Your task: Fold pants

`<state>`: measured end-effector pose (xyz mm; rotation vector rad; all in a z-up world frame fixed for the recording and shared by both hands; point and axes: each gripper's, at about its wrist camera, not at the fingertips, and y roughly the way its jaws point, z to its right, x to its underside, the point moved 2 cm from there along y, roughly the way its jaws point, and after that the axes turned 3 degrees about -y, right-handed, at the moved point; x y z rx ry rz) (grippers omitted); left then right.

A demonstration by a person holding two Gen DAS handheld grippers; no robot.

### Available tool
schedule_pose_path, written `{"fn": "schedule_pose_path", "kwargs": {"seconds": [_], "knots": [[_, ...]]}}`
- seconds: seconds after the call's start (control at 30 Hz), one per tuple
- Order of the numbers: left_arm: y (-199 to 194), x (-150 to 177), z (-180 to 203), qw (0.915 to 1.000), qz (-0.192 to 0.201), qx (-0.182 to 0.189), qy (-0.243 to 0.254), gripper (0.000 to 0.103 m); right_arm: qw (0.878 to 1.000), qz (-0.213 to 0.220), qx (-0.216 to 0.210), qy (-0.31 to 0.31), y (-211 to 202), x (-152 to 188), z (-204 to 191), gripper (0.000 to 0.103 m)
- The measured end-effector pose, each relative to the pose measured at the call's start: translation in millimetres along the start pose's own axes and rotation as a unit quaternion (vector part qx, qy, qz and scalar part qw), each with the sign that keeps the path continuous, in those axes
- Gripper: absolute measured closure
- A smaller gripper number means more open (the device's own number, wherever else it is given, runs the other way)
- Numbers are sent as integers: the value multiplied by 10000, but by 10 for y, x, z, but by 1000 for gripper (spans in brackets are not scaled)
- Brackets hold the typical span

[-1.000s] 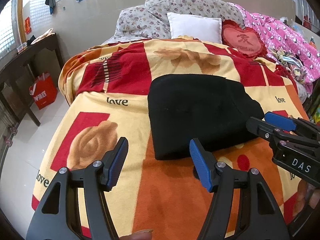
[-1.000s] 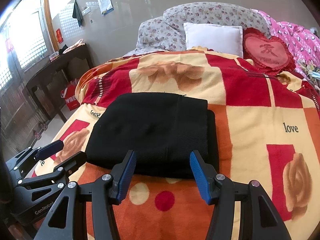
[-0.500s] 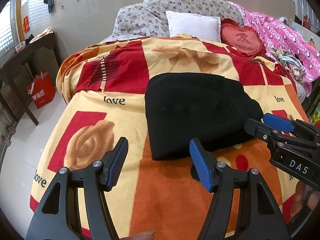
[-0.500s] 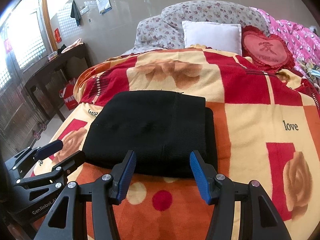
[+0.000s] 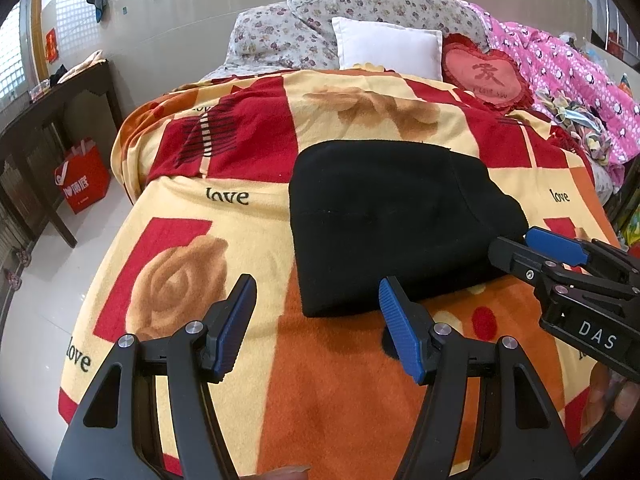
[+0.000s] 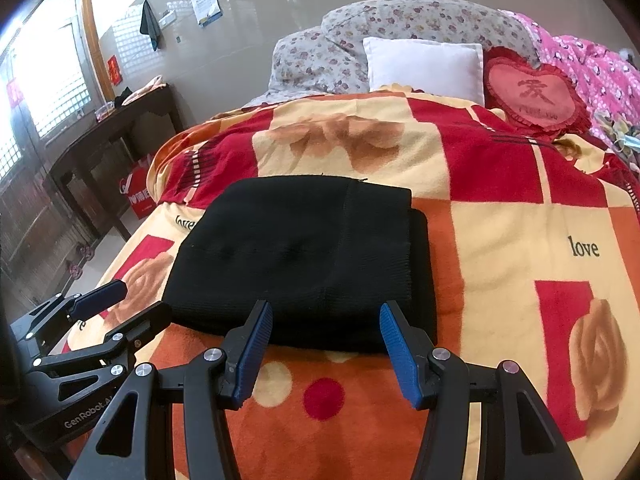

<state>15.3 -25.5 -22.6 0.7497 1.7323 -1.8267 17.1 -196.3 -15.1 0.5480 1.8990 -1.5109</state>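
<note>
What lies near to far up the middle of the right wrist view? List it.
right hand-held gripper → black folded pants → patterned blanket → white pillow → floral pillows → wall

Left hand-held gripper [image 5: 316, 326], right hand-held gripper [image 6: 326, 354]: both drawn slightly back from folded black pants [image 6: 304, 256]; pants unmoved.

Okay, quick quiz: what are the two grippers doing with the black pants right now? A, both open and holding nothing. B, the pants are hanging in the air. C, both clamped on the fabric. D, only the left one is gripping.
A: the left gripper and right gripper both show spread fingers with nothing between them, while the folded black pants lie flat on the blanket.
</note>
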Motion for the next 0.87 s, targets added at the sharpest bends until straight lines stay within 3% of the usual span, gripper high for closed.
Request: {"fn": "schedule_pose_path", "kwargs": {"seconds": [0.87], "knots": [[47, 26, 10, 10000, -56, 37, 6, 39, 9999, -40, -49, 119, 47, 47, 42, 49]]}}
